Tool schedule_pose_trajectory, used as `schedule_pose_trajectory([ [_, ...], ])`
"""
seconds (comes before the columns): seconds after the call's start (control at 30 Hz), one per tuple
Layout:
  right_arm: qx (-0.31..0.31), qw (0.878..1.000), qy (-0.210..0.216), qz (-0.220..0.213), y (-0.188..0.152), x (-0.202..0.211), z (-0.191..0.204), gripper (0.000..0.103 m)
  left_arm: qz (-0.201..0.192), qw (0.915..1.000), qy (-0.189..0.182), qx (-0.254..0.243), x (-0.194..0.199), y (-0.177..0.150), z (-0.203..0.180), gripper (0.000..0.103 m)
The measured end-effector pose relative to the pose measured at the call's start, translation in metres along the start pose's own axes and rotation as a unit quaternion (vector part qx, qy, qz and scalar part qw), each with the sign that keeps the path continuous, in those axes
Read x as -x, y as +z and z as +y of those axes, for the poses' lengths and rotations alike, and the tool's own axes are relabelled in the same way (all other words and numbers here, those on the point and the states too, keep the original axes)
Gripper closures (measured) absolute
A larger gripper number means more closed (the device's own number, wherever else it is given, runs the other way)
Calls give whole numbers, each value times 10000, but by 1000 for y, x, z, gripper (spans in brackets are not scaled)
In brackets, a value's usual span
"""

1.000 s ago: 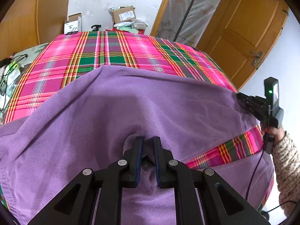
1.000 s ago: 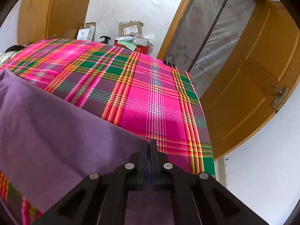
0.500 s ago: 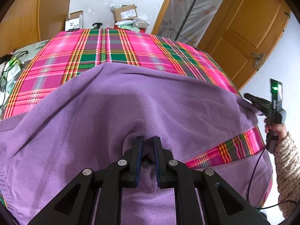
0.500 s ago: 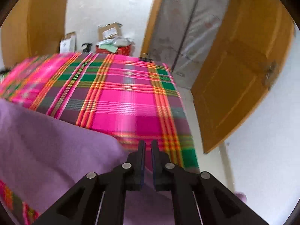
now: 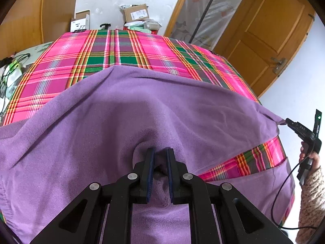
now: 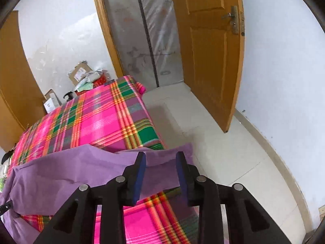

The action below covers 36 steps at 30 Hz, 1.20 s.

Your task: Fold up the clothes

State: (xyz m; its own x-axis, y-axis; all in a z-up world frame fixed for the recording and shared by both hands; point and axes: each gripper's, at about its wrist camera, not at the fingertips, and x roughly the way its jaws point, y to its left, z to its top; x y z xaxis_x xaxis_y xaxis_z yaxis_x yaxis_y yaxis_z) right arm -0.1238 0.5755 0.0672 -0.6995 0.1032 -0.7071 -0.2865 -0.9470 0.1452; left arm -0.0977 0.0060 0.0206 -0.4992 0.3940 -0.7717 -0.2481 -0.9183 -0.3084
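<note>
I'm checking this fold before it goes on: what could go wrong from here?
1. The right gripper, its jaws just opened, no longer pinches the purple garment; that corner overhangs the plaid table edge and may slide off.
2. The left gripper alone holds a bunched pinch, so pulling could skew the fold.

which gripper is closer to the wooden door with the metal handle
Right. The right gripper, jaws just opened, sits at the table's door-side edge over the purple garment. The left gripper pinches the garment mid-table, farther from the wooden door.
</note>
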Motion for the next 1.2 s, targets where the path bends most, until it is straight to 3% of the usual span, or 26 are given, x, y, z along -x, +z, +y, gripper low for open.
schedule_pose_trajectory([
  [0.17, 610, 9977, 115, -262, -5, -2, 20, 62, 11, 10000, 32, 13, 0, 0, -1, 91],
  [0.33, 1365, 9906, -9, -17, -14, -17, 47, 62, 23, 10000, 72, 7, -2, 1, -2, 91],
  [0.67, 1701, 9811, -911, 158, -1, -60, 57, 62, 40, 9999, 113, 28, -4, 1, -2, 91],
  [0.83, 1591, 9789, -1281, 110, 9, -72, 53, 62, 51, 9999, 133, 33, -6, 2, -2, 91],
  [0.93, 1261, 9843, -1233, 103, 12, -70, 40, 62, 52, 9999, 139, 38, -6, 2, -2, 91],
  [1.2, -150, 9985, -446, 283, 5, -38, -20, 62, 17, 9999, 126, 43, -2, 0, -2, 91],
])
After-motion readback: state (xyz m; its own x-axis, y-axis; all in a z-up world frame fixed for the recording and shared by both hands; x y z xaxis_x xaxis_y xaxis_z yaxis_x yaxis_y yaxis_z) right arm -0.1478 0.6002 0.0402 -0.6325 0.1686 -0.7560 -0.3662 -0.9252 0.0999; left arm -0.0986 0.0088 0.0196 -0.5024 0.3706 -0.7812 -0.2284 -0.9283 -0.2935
